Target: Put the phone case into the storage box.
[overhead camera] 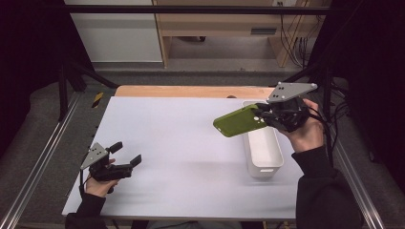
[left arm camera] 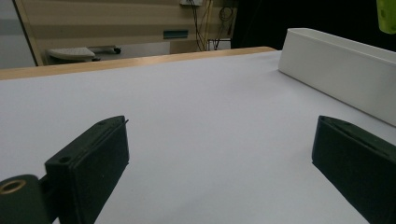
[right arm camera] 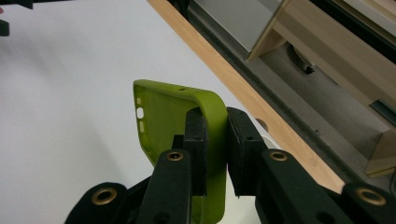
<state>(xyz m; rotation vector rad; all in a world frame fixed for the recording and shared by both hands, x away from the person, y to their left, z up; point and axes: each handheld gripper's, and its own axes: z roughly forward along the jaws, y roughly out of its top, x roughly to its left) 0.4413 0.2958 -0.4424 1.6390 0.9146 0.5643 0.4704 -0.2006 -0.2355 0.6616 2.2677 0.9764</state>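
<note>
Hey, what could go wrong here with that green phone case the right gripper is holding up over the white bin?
The right gripper pinches only one side wall of the green phone case, so the soft rim might flex and slip out. Most of the case sticks out sideways past the white bin, so if dropped it would likely land on the table or the bin's rim. The left gripper rests open far off, too distant to help catch it.
</note>
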